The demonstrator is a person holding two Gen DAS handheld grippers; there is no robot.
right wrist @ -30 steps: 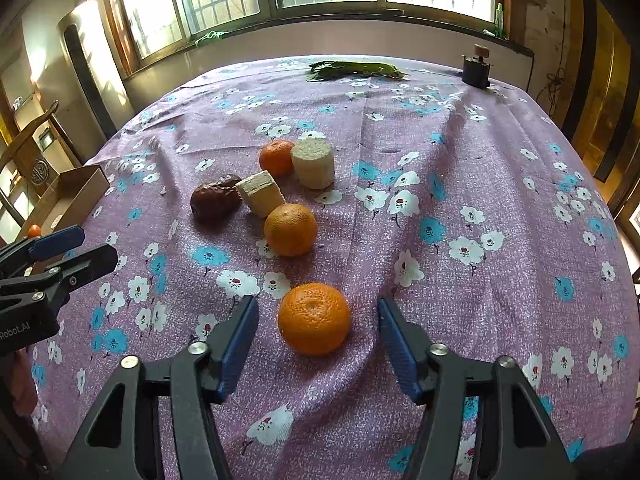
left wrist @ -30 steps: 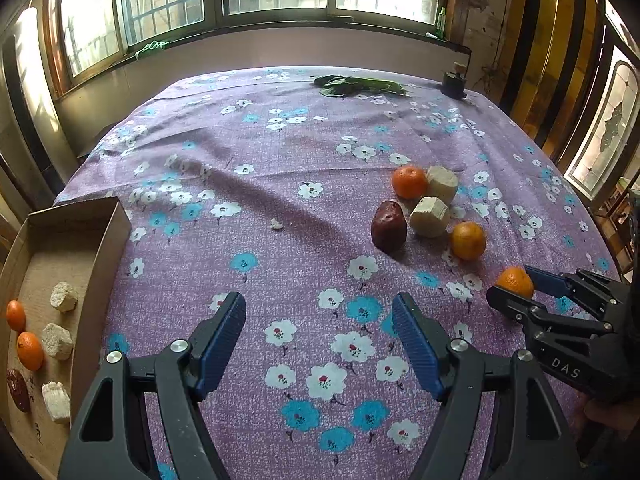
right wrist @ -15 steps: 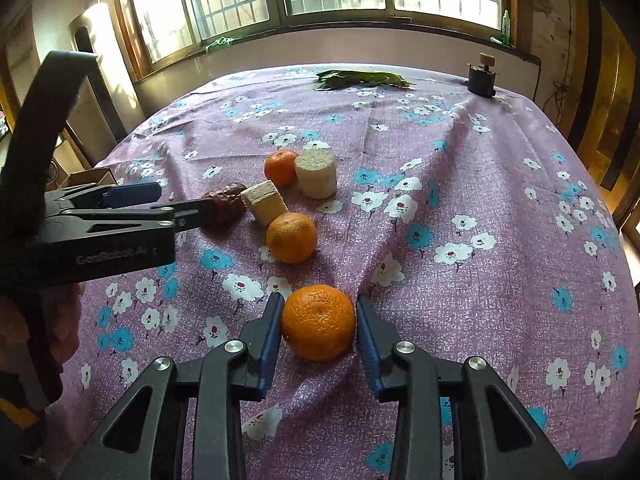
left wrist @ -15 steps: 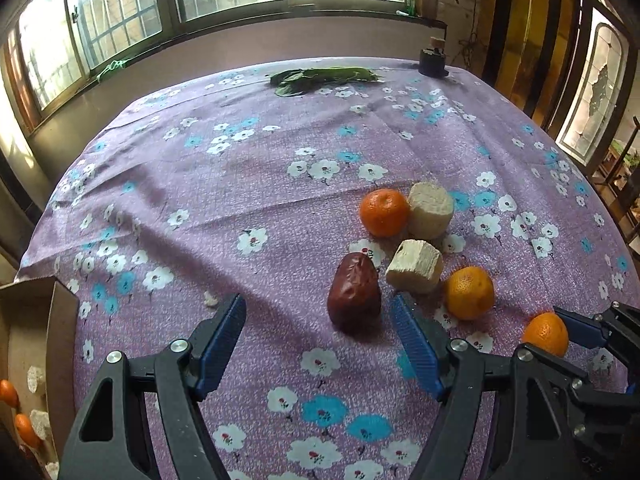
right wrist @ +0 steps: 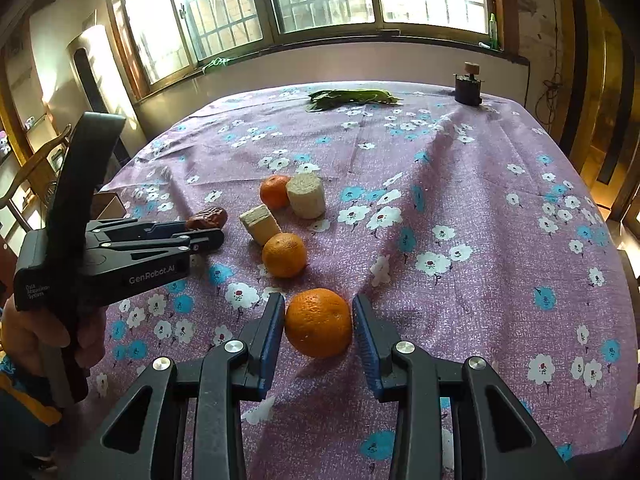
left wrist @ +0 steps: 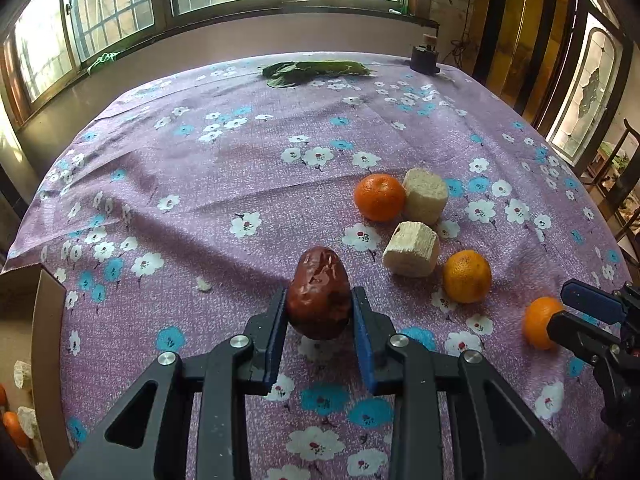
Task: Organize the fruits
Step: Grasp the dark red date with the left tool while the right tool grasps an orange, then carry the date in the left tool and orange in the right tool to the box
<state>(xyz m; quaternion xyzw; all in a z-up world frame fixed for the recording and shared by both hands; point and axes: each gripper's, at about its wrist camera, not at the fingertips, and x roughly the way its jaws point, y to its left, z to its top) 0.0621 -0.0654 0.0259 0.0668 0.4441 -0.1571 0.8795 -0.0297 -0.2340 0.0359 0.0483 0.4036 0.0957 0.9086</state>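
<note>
Left gripper (left wrist: 319,320) clamped on red date (left wrist: 319,293); right gripper (right wrist: 319,328) clamped on nearest orange (right wrist: 318,322), both on tablecloth (left wrist: 224,184); lift vertically, maintain squeeze; carry to cardboard box (left wrist: 47,312).

Wrinkled glossy date (left wrist: 319,294); dimpled orange (right wrist: 319,322); floral cloth tablecloth (left wrist: 240,184).
</note>
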